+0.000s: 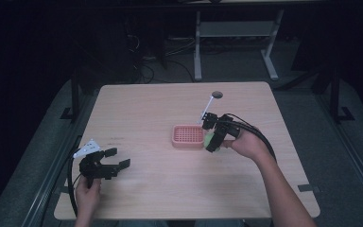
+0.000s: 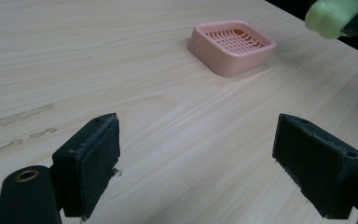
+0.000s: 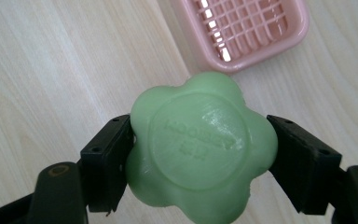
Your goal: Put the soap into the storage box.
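Note:
A green flower-shaped soap [image 3: 200,147] is clamped between the jaws of my right gripper [image 3: 199,161], held above the table just beside a pink grid-topped soap dish [image 3: 242,29]. From above, the right gripper [image 1: 212,140] sits at the right edge of the dish [image 1: 187,135], with the soap [image 1: 209,139] partly showing. My left gripper [image 1: 115,160] stands open near the table's front left, nothing between its pads [image 2: 91,163]. In the left gripper view the dish [image 2: 232,45] lies far ahead and the soap [image 2: 332,17] hangs at the top right.
The wooden table [image 1: 160,189] has a round cable hole [image 1: 217,94] near its far edge. Faint scuff marks [image 2: 25,122] streak the wood at the left. Behind the table, white desk legs [image 1: 197,52] and cables stand on a dark floor.

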{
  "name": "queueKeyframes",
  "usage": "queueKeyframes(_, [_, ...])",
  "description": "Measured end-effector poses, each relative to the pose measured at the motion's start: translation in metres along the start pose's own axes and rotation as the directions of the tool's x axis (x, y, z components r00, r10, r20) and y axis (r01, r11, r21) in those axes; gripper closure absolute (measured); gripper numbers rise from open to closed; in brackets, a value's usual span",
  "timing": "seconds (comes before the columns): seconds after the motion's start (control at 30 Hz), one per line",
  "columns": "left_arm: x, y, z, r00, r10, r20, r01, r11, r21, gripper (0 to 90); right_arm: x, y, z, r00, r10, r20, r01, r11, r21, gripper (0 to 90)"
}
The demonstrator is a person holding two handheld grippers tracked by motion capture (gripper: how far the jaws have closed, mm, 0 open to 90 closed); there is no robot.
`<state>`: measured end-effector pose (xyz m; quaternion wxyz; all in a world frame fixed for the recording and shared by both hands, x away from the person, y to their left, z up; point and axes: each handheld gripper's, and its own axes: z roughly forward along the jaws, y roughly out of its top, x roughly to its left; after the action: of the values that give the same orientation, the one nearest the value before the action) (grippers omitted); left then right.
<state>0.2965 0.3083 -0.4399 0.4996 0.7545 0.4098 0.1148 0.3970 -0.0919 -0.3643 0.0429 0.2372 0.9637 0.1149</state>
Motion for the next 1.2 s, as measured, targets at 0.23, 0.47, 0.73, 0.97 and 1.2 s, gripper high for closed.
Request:
queueKeyframes(0.23, [-0.001,0.000,0.000,1.0000,0.002,0.003,-0.002,1.0000,-0.001,14.6,-0.003,0.013,-0.001,0.9999,-0.011,0.003,0.011,1.000,0.003,25.8])
queueKeyframes(0.47, [-0.001,0.001,0.000,1.0000,0.009,0.005,-0.009,1.0000,0.002,14.6,-0.007,0.025,0.001,1.0000,-0.010,-0.002,0.010,1.000,0.000,25.9])
queueKeyframes(0.73, [-0.001,0.001,-0.002,1.0000,0.003,0.002,-0.003,1.0000,-0.007,14.6,-0.012,0.039,0.002,0.9998,-0.013,-0.013,0.013,1.000,0.001,25.8])
queueKeyframes(0.97, [-0.001,0.001,-0.002,1.0000,0.006,0.002,-0.006,1.0000,-0.007,14.6,-0.017,0.052,0.005,0.9997,-0.021,-0.010,0.022,1.000,0.021,25.9])
queueKeyframes(1.2, [0.000,0.001,-0.003,0.9999,0.011,0.002,-0.011,0.9999,-0.005,14.6,-0.023,0.060,0.005,0.9998,-0.019,-0.004,0.019,0.999,0.028,25.9])
